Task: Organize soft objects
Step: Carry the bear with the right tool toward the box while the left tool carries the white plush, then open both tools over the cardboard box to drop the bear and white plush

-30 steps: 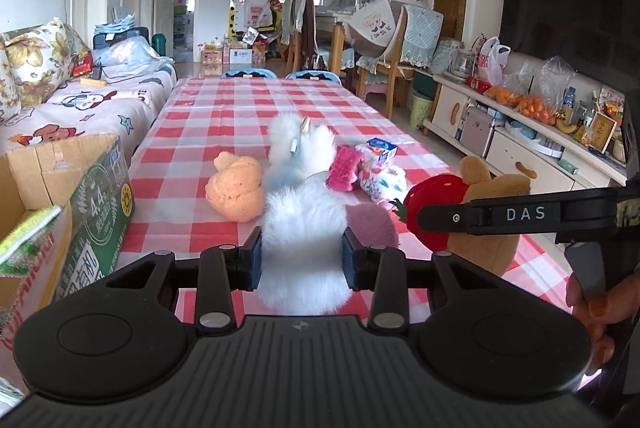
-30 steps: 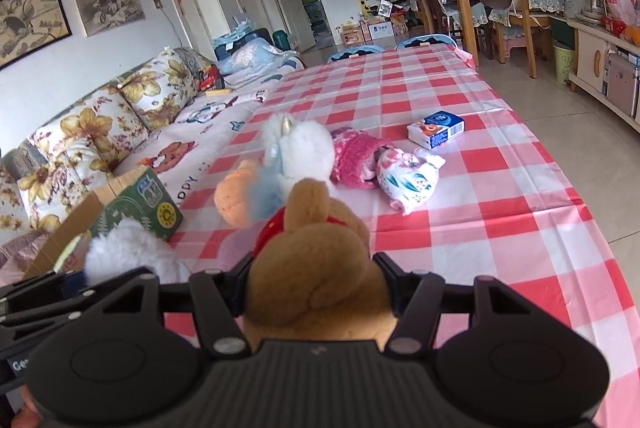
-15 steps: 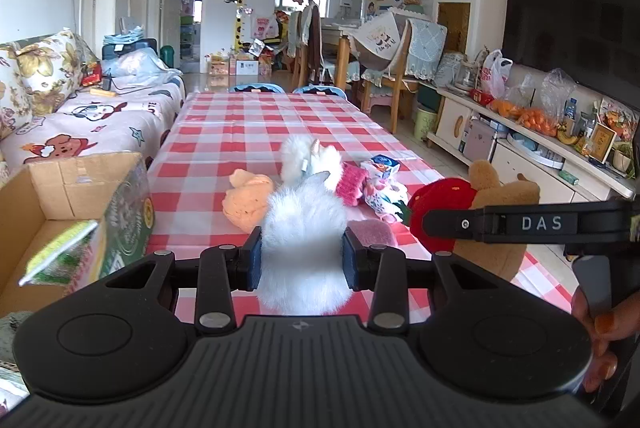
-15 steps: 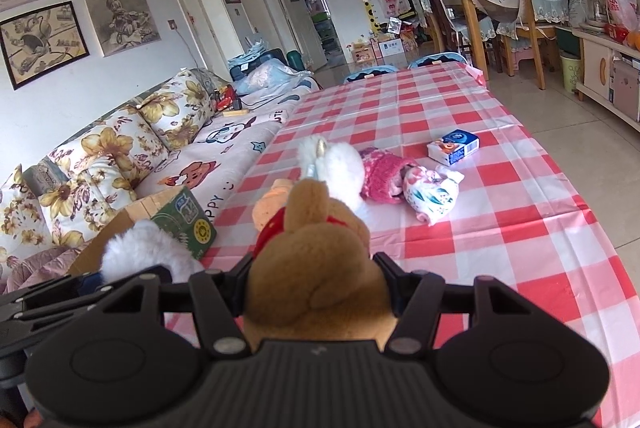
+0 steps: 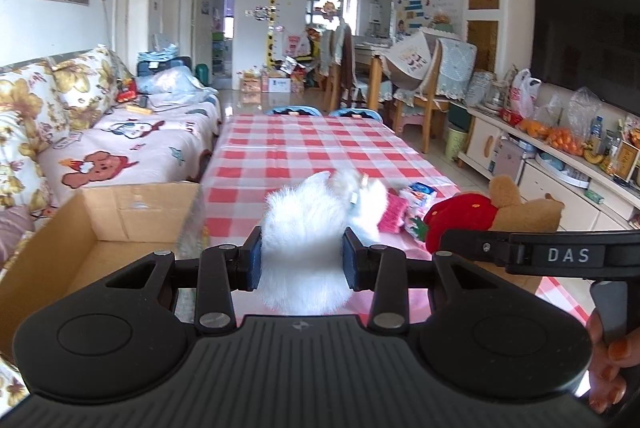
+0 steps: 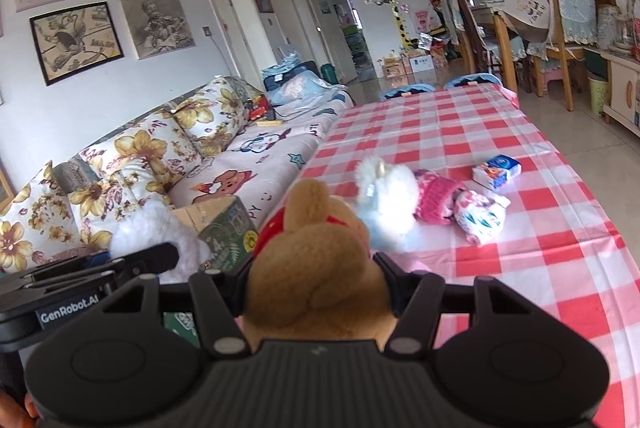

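At the lower centre of the left wrist frame, your left gripper (image 5: 302, 258) is clamping a white fluffy toy (image 5: 304, 228) between its blue pads (image 5: 253, 260), and compared with a second ago you are carrying it higher and further to the left: the cardboard box (image 5: 80, 236) is now filling the lower left of that frame, open side up, where before only its corner and printed side were showing. The orange plush that was lying on the checked tablecloth (image 5: 300, 143) is no longer showing in either view. That suggests you are heading for the drop, with the box mouth just left of the toy.

At the lower centre of the right wrist frame, your right gripper (image 6: 316, 292) is squeezing a brown bear (image 6: 316, 268) with a red strawberry cap, travelling alongside.

The white toy's long axis is running straight away from the camera, along the fingers, its far end pointing toward the table's far edge. The bear is lying likewise, head forward, ears toward the upper part of the frame. Another white plush (image 6: 388, 195), a pink knitted piece (image 6: 434, 199) and a patterned pouch (image 6: 482, 220) are still waiting on the cloth.
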### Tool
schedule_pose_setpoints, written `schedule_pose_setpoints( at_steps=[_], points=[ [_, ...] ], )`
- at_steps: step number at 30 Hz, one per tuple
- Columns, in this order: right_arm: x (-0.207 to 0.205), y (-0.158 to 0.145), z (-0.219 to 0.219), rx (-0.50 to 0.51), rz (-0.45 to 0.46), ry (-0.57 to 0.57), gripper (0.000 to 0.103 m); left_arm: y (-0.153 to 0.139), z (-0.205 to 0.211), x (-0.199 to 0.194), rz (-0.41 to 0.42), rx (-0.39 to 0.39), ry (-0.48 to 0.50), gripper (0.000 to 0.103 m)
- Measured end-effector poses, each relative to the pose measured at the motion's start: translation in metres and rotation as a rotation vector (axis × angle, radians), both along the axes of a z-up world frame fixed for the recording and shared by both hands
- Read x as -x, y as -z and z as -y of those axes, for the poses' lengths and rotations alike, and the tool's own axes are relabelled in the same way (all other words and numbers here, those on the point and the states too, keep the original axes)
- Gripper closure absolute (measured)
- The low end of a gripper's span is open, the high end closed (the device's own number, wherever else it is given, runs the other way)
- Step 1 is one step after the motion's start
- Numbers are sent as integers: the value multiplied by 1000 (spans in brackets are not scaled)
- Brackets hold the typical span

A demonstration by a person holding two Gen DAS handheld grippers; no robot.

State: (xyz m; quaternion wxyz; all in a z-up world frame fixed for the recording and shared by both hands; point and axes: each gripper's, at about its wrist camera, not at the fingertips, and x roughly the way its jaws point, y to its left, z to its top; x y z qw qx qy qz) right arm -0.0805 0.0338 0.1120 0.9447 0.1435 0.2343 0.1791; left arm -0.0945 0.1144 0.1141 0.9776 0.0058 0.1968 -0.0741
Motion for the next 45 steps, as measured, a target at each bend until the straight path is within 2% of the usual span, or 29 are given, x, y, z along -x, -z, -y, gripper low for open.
schedule_pose_setpoints(
  at_steps=[12, 23, 28, 36, 40, 41, 42, 45],
  points=[
    [-27, -26, -56, 10, 55, -116, 42, -10, -46, 1, 17, -15, -154, 56],
    [-73, -36, -132, -35, 17, -264, 42, -10, -103, -4, -6, 18, -288, 56],
    [-95, -43, -171, -36, 27, -327, 42, -6, -123, 0, -28, 26, -345, 55],
    [-125, -29, -208, 4, -8, -369, 41, 8, -134, -3, -78, 30, -372, 54],
    [-137, -15, -217, 17, -49, -356, 35, 10, -130, -11, -104, 20, -374, 52],
    [-141, -11, -218, 12, -66, -355, 30, 10, -130, -13, -106, 17, -376, 46],
    [-143, -9, -218, -3, -82, -349, 20, 9, -129, -13, -106, 12, -379, 40],
    [-144, -9, -211, -42, -82, -325, 19, 5, -123, -10, -106, 3, -379, 36]
  ],
)
